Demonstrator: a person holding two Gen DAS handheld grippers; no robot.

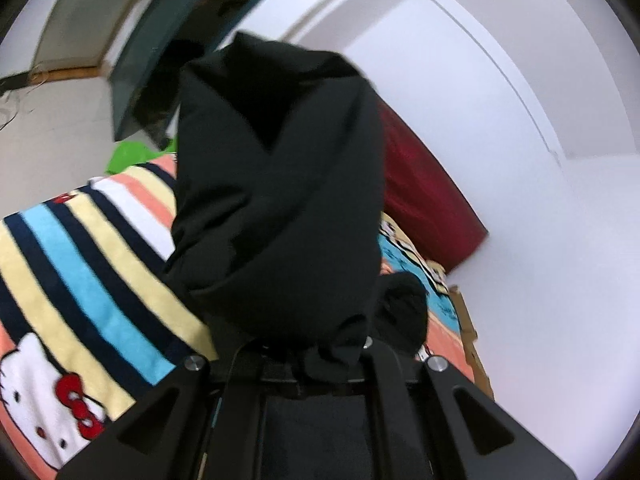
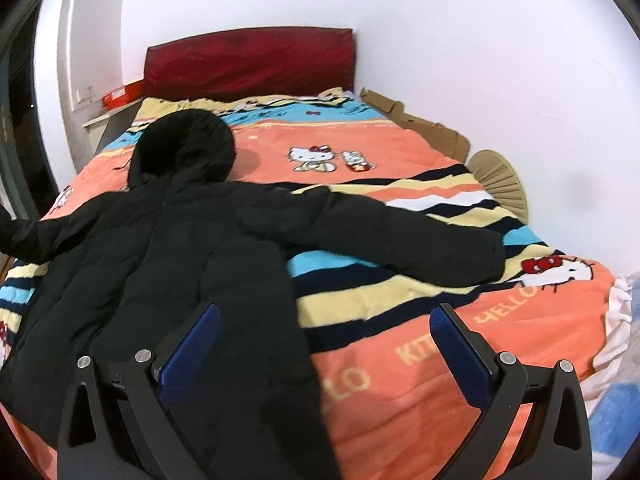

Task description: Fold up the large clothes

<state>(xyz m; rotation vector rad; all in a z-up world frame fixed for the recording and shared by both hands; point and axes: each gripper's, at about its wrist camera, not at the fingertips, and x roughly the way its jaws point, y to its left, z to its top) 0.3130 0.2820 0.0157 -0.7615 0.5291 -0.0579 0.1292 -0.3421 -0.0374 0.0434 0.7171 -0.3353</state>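
Observation:
A black hooded puffer jacket (image 2: 168, 264) lies spread on the bed, hood (image 2: 188, 144) toward the headboard, its right sleeve (image 2: 400, 236) stretched out across the striped quilt. My right gripper (image 2: 326, 328) is open and empty, held above the jacket's lower hem and the quilt. My left gripper (image 1: 316, 352) is shut on the jacket's left sleeve (image 1: 280, 184), which is lifted and bunched in front of the camera, hiding the fingertips.
The bed has a Hello Kitty quilt (image 2: 400, 152) and a dark red headboard (image 2: 248, 60). Cardboard (image 2: 424, 120) and a straw fan (image 2: 500, 180) lie along the white wall. A red box (image 2: 120, 94) sits on a bedside shelf. A green object (image 1: 132, 156) lies beside the bed.

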